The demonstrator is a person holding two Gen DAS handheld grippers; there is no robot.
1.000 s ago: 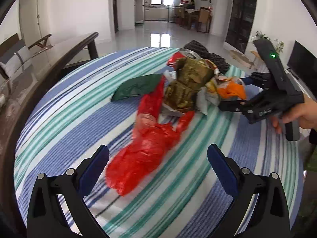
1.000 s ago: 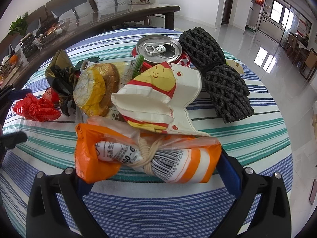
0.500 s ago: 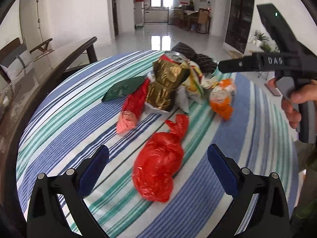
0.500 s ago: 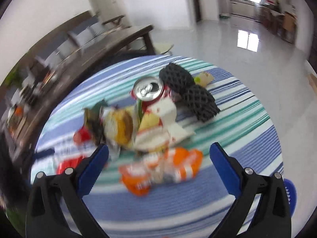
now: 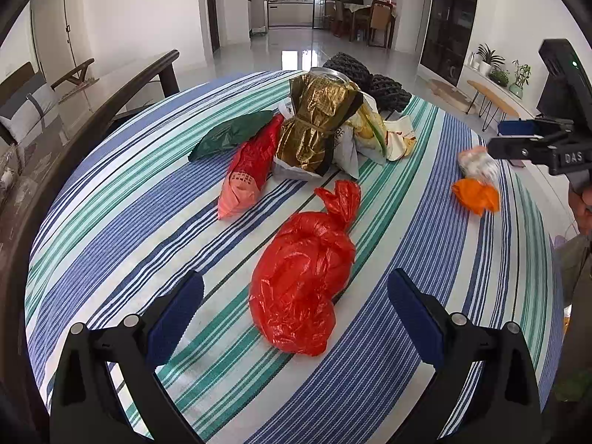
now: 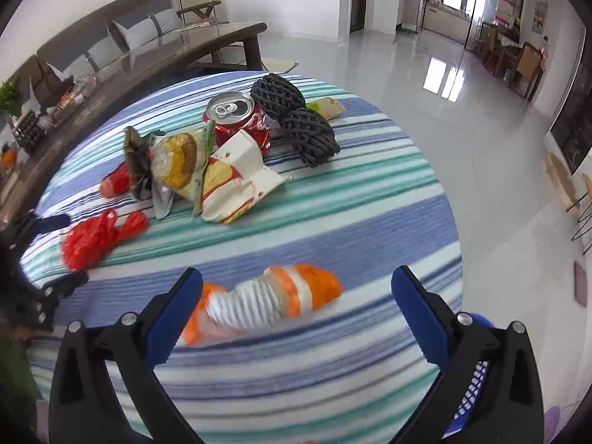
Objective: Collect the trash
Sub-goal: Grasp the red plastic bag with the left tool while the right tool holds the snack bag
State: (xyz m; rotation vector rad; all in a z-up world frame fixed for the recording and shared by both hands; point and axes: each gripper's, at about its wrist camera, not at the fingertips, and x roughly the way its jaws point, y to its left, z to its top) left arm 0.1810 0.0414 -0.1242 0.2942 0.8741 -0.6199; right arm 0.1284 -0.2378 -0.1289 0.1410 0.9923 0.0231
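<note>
A knotted red plastic bag (image 5: 303, 277) lies on the striped tablecloth (image 5: 122, 222) between the fingers of my open left gripper (image 5: 296, 314), which is not touching it. An orange-and-white wrapper (image 6: 266, 303) lies on the cloth in front of my open right gripper (image 6: 296, 310); the wrapper also shows in the left wrist view (image 5: 475, 181). Farther back is a heap of trash: a gold wrapper (image 5: 318, 125), a red packet (image 5: 248, 170), a green wrapper (image 5: 233, 133), a red soda can (image 6: 236, 118), a paper food bag (image 6: 236, 181) and black netting (image 6: 296, 125).
The round table's edge (image 6: 455, 229) drops to a glossy tiled floor on the right. A dark bench-like table (image 6: 148, 63) with clutter stands to the left. A blue basket (image 6: 477, 373) shows below the right gripper's right finger.
The right gripper let go of the orange-and-white wrapper and pulled up and back; the wrapper now lies apart from the heap. The red bag has come away from the heap and lies nearer the left gripper.
</note>
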